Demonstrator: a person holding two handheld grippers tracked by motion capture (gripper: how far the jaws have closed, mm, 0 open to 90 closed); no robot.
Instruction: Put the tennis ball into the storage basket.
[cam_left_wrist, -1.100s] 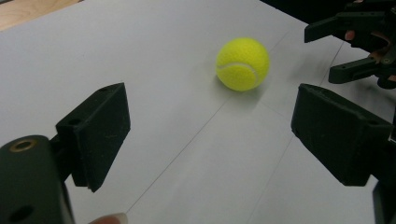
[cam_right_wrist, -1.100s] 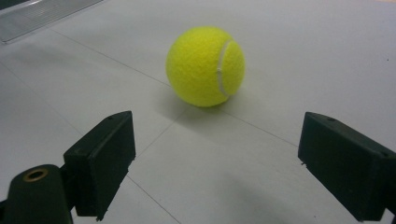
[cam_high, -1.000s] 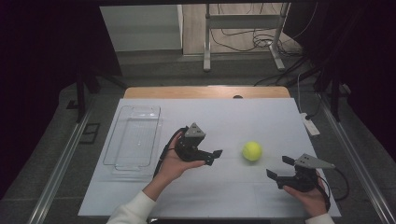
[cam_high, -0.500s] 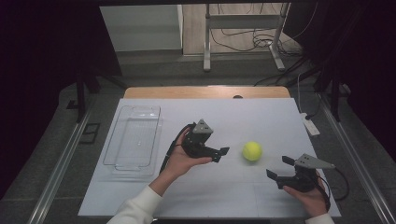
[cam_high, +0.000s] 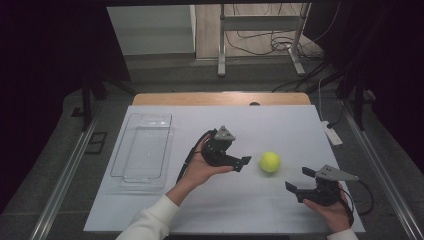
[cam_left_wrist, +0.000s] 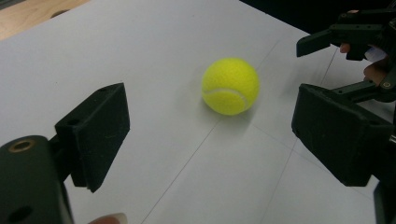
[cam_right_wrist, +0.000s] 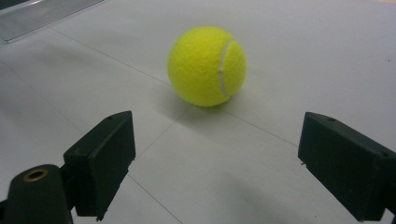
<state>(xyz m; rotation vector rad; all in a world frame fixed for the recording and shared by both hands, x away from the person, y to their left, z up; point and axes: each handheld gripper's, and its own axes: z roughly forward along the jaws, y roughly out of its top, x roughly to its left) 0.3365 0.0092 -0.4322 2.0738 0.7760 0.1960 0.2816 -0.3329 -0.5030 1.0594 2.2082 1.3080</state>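
From the high view, your left gripper (cam_high: 243, 161) sits just beside the tennis ball (cam_high: 270, 161), jaws wide and empty, aimed straight at it across the tabletop (cam_high: 280, 125); your right gripper (cam_high: 298, 180) waits a little farther off, also gaping. In the left gripper view, the ball (cam_left_wrist: 230, 86) lies dead ahead, centred between your jaws but not yet between them. In the right gripper view, the ball (cam_right_wrist: 207, 66) rests ahead and slightly left of centre, nothing held.

High view set above the near edge, facing forward and down over the white table (cam_high: 165, 210), both gripper views low, close, sharing the yellow felt tennis ball (cam_left_wrist: 230, 86).
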